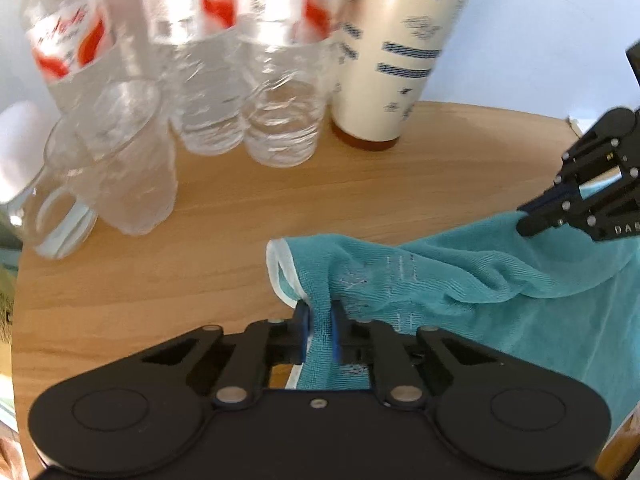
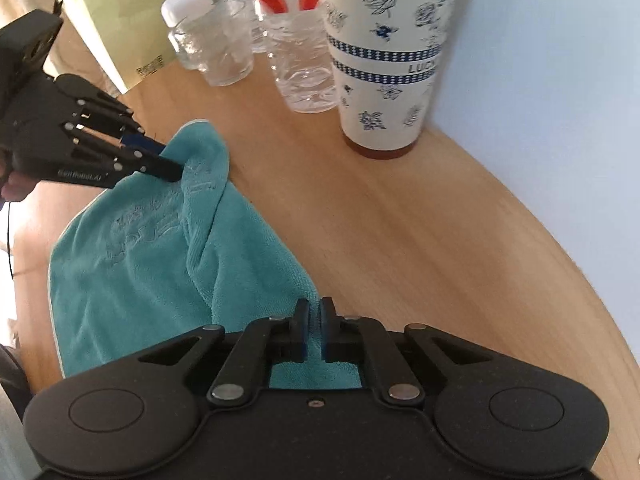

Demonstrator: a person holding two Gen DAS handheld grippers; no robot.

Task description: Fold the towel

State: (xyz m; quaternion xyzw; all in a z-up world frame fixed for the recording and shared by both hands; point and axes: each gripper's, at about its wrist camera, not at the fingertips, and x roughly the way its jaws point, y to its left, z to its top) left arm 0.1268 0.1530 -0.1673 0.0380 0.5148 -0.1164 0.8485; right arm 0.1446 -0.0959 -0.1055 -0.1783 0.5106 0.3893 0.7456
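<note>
Left jaws: the left gripper (image 1: 319, 330) is clamped on a bunched corner of the teal towel (image 1: 460, 280), cloth pinched between its blue pads.
Right jaws: the right gripper (image 2: 315, 330) is closed on another part of the towel's edge, only a thin strip of cloth between the pads.
Towel: it hangs slack between the two grippers, partly lifted, with the rest draped on the wooden surface (image 2: 420, 240); its white-trimmed corner loops just beyond the left gripper.
Edges: the surface has a rounded rim that curves away from the towel, on the right gripper's side, with a pale wall behind.
Open room: bare wood lies between the towel and the things at the back.
Behind the towel: a floral paper cup (image 2: 386, 52) stands upright, with clear plastic bottles (image 1: 240, 80) beside it, all apart from the towel.
Blur: the left wrist view smears the bottles.
</note>
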